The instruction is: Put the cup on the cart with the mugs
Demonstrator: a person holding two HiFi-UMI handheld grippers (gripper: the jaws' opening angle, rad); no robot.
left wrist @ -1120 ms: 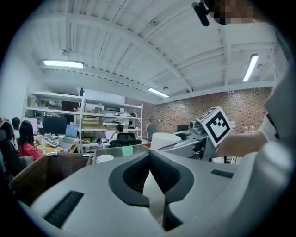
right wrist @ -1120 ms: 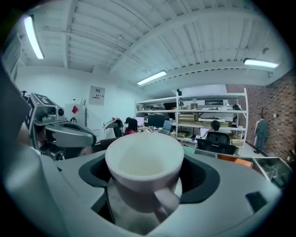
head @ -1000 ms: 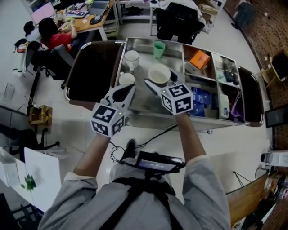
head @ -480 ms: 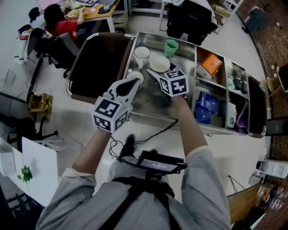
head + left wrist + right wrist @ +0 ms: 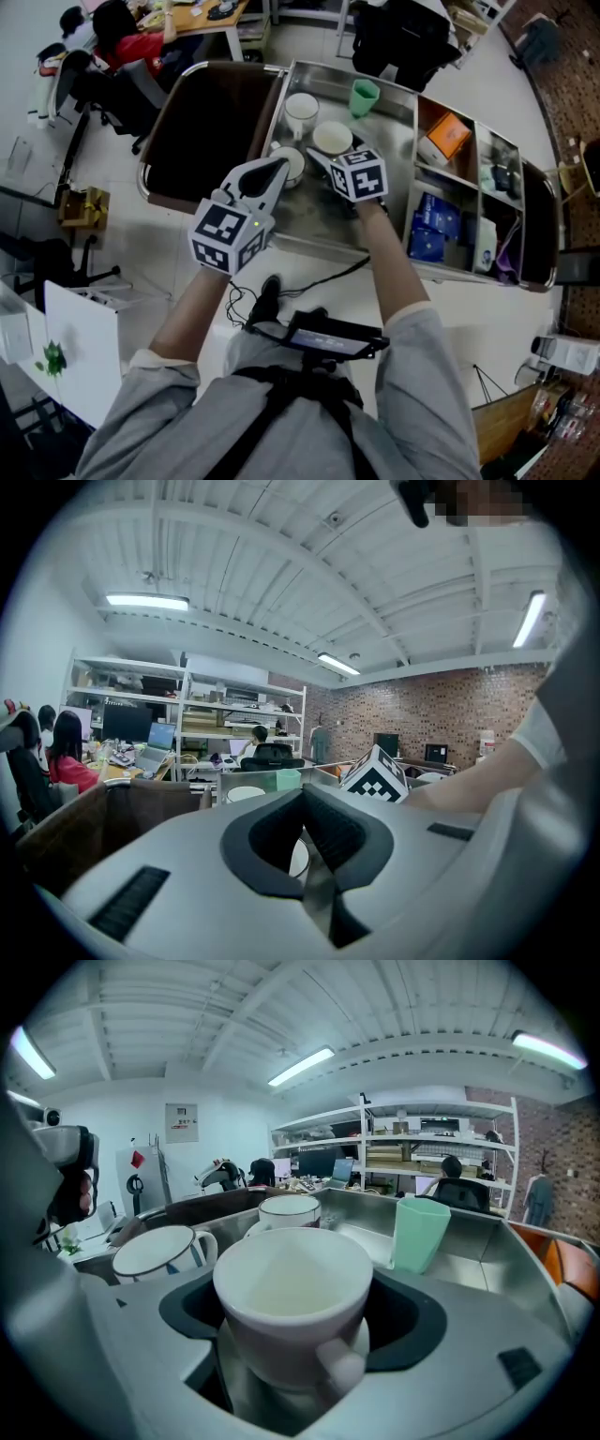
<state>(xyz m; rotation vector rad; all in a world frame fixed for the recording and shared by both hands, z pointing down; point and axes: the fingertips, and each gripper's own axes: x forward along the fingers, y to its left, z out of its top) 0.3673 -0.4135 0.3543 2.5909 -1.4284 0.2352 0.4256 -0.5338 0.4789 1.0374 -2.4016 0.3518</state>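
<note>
The white cup (image 5: 292,1309) is sitting upright between the jaws of the right gripper (image 5: 295,1321), which are clasping its sides, with the handle pointing back toward the camera. In the head view the cup (image 5: 333,139) is hanging over the steel tray of the cart (image 5: 319,214), in the left-hand part of that tray; whether its base is touching the steel cannot be told. Two white mugs are standing close around it: one mug (image 5: 288,1211) just behind it and another mug (image 5: 155,1252) just to its left, both upright on the steel. A green tumbler (image 5: 419,1232) is standing further back on the right, apart from the mugs. Beyond the tray, the cart's right-hand compartments are holding an orange box (image 5: 448,136) and blue packs (image 5: 427,225). The left gripper (image 5: 275,172) is hovering at the tray's near left edge, pointing toward the nearer mug, its jaws lying together with nothing between them, as the left gripper view (image 5: 307,841) is showing. A person's forearms are reaching out to both grippers from the bottom of the head view.
</note>
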